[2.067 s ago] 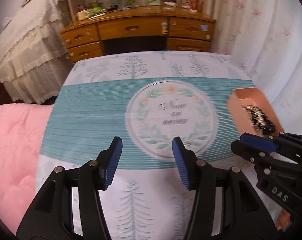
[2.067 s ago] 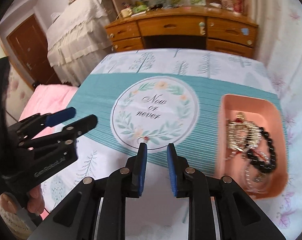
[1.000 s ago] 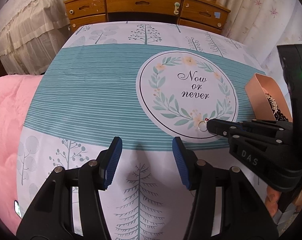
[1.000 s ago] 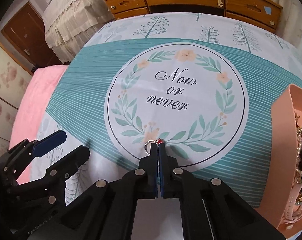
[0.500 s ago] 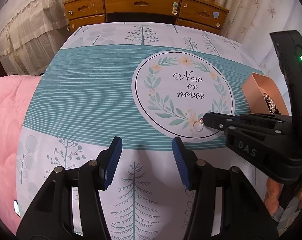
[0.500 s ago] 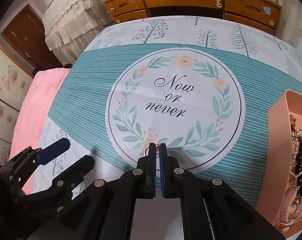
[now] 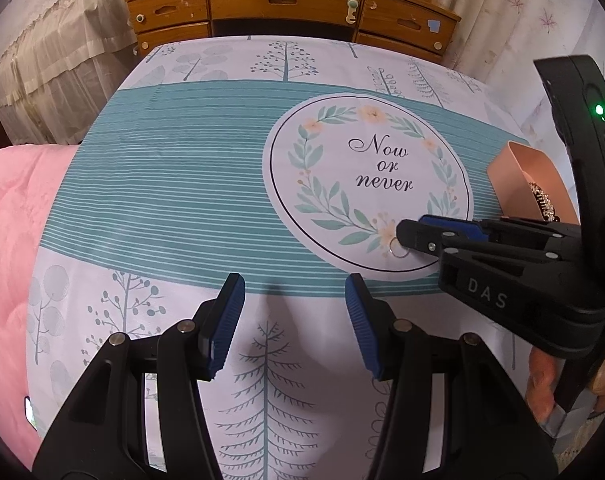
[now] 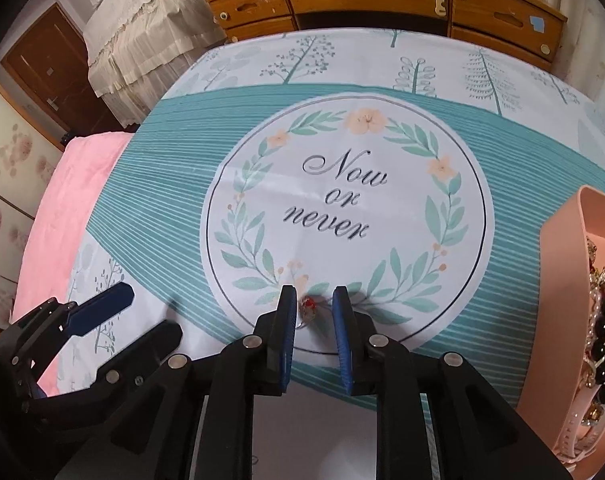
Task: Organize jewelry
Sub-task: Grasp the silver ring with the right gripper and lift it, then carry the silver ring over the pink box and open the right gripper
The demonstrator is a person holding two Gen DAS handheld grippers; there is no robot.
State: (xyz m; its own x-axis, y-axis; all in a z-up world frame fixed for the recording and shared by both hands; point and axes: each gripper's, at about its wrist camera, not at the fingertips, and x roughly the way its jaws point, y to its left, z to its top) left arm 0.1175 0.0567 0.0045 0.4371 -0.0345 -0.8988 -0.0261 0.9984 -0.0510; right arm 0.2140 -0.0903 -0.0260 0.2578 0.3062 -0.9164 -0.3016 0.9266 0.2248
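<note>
A small silver ring with a red stone (image 8: 308, 309) lies on the tablecloth at the lower edge of the printed wreath circle; it also shows in the left wrist view (image 7: 398, 249). My right gripper (image 8: 313, 294) is open, its blue pads on either side of the ring, apart from it. In the left wrist view its fingertips (image 7: 410, 232) sit just right of the ring. My left gripper (image 7: 294, 292) is open and empty above the cloth, left of the right gripper. A pink tray (image 8: 562, 240) at the right holds beads, a watch and other jewelry.
The table carries a teal striped cloth (image 7: 174, 184) with a "Now or never" circle. A wooden desk with drawers (image 7: 286, 4) stands behind it. A pink blanket (image 7: 10, 216) lies at the left. A white curtain hangs at the right.
My right gripper was shut on the ring and has opened; the ring now lies free on the cloth between its pads. Both grippers have shifted slightly.
</note>
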